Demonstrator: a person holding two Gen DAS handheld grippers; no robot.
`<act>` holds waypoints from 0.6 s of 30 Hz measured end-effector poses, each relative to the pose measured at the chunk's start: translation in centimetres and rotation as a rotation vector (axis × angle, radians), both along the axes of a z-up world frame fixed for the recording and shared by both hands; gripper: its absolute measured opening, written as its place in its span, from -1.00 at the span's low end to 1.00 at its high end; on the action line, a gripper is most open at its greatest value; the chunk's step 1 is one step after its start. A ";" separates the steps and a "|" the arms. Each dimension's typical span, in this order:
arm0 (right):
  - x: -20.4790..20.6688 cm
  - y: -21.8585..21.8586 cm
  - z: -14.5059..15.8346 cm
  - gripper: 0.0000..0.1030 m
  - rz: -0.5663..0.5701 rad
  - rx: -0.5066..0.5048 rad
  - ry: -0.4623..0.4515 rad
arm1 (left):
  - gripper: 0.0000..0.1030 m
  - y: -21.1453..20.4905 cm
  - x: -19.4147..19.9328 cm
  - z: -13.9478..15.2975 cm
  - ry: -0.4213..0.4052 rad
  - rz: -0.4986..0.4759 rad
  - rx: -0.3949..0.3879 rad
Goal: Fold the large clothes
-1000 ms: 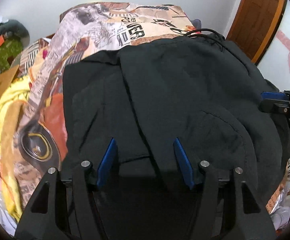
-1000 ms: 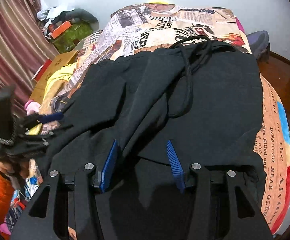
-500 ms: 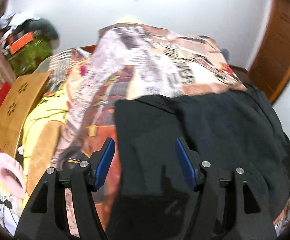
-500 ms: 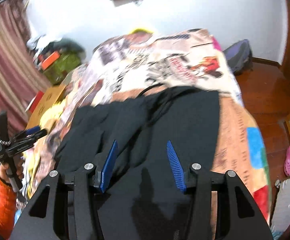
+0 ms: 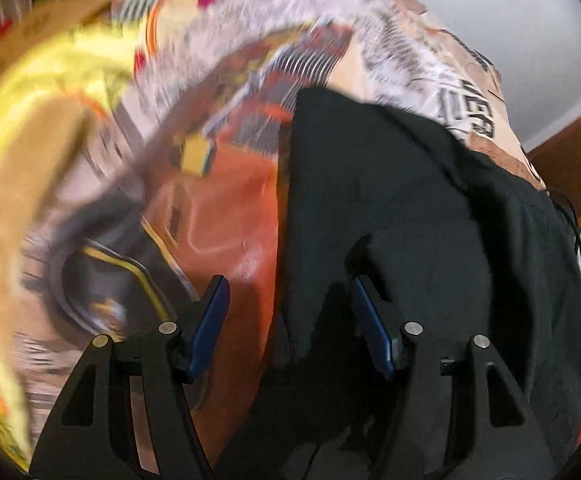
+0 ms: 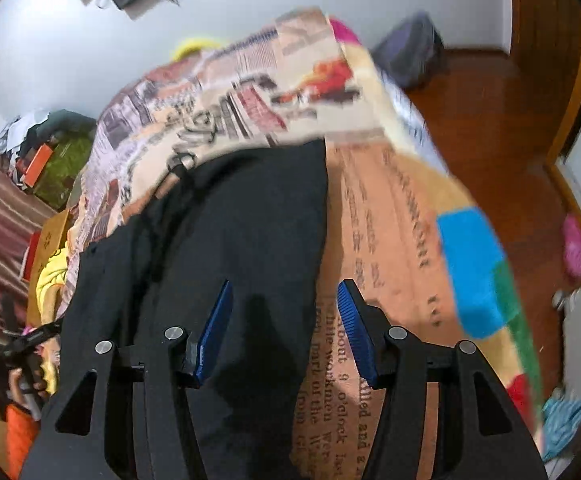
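A large black garment lies spread on a bed covered by a newspaper-print bedspread. My left gripper hangs open just above the garment's left edge, which runs up between the two blue pads; nothing is gripped. In the right wrist view the same garment fills the middle, with a black cord at its top. My right gripper is open over the garment's right edge, its right pad over bare bedspread. The left gripper shows far left, held by a hand with an orange sleeve.
A yellow cloth and a cardboard box lie at the bed's left side. Right of the bed are wooden floor, a dark bag by the wall, a pink slipper and a wooden door frame.
Both grippers have swung apart from over the middle of the garment: the left one to its left edge, the right one to its right edge. Both views have rolled and sunk closer to the bed.
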State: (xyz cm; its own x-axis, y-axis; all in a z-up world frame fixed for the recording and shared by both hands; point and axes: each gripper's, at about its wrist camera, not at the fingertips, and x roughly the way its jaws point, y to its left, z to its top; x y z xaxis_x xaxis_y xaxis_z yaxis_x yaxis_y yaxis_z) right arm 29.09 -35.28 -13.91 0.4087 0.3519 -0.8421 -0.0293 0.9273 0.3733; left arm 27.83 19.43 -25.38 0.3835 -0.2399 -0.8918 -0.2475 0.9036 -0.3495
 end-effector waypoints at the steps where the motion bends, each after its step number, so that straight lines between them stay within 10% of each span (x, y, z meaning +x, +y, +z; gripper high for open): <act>1: 0.1 -0.2 -0.4 -0.02 0.002 0.024 0.018 | 0.21 0.3 0.2 -0.8 0.011 0.013 -0.050; 12: 1.6 -0.5 -1.4 0.04 0.033 0.228 0.041 | 0.07 0.0 2.4 -2.8 -0.001 -0.002 -0.321; 15: 1.6 0.4 -1.2 -0.06 0.041 0.214 0.024 | -0.25 -0.1 2.6 -2.5 -0.009 0.021 -0.291; 18: 1.5 0.7 -0.6 -0.61 0.032 0.217 0.007 | -0.87 -0.1 2.7 -1.6 -0.013 0.018 -0.232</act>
